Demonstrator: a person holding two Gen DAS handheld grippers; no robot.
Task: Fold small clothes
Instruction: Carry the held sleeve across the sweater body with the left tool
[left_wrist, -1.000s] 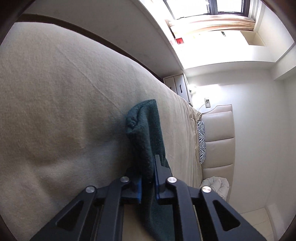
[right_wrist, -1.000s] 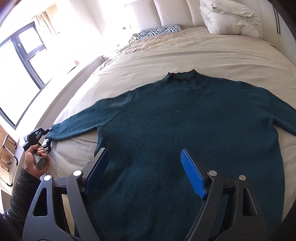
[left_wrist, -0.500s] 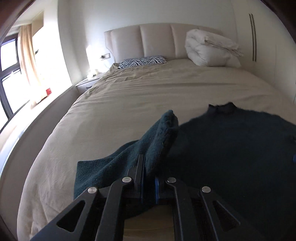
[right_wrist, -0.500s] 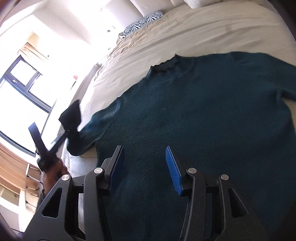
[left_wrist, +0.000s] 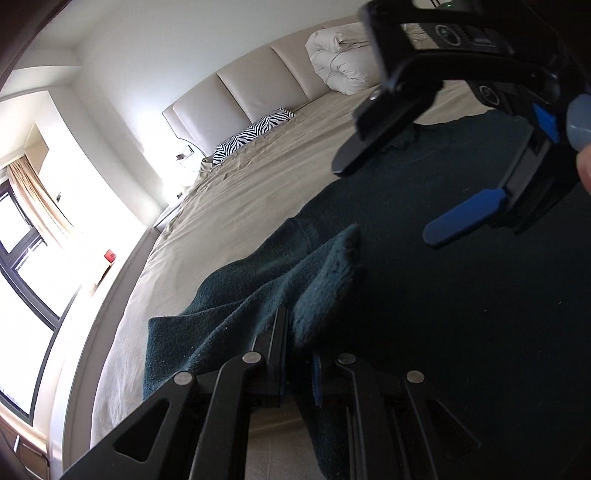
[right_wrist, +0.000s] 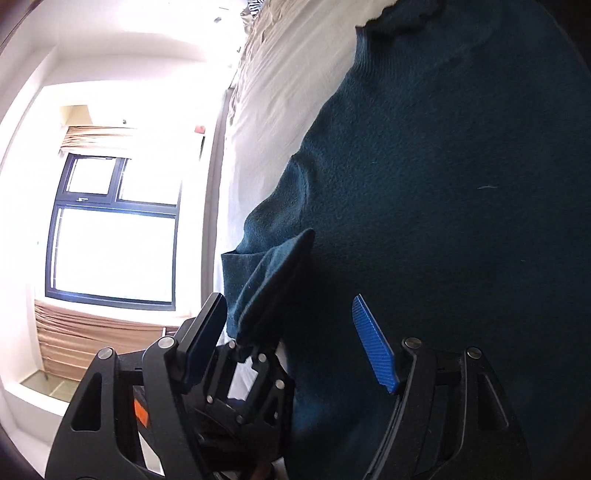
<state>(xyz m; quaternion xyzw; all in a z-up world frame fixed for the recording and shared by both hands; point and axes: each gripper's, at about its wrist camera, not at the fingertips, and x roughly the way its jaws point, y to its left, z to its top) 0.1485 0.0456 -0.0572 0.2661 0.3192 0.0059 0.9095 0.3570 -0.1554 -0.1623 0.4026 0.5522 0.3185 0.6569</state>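
Note:
A dark teal sweater (left_wrist: 461, 295) lies flat on the bed, and the right wrist view shows its body (right_wrist: 443, 184) with the collar (right_wrist: 406, 18) at the top. My left gripper (left_wrist: 299, 343) holds the sleeve cuff (left_wrist: 332, 269), which stands up from its jaws over the sweater's body. Those jaws are just starting to open, with the cloth still between them. My right gripper (left_wrist: 386, 201) hovers open above the sweater, its jaws widening, with nothing pressed between them. From the right wrist, the right gripper (right_wrist: 287, 299) frames the cuff (right_wrist: 273, 273) and the left gripper (right_wrist: 251, 354) close below.
The bed has a beige sheet (left_wrist: 240, 206) and a padded headboard (left_wrist: 251, 88). A zebra pillow (left_wrist: 255, 133) and a rolled white duvet (left_wrist: 343, 62) lie at its head. A bright window (right_wrist: 114, 236) and a sill with a small red object (left_wrist: 109, 255) run along the left.
My left gripper rolled upright and carried the sleeve from the bed's edge in over the sweater. My right gripper dropped and rolled close beside it, narrowing and then widening.

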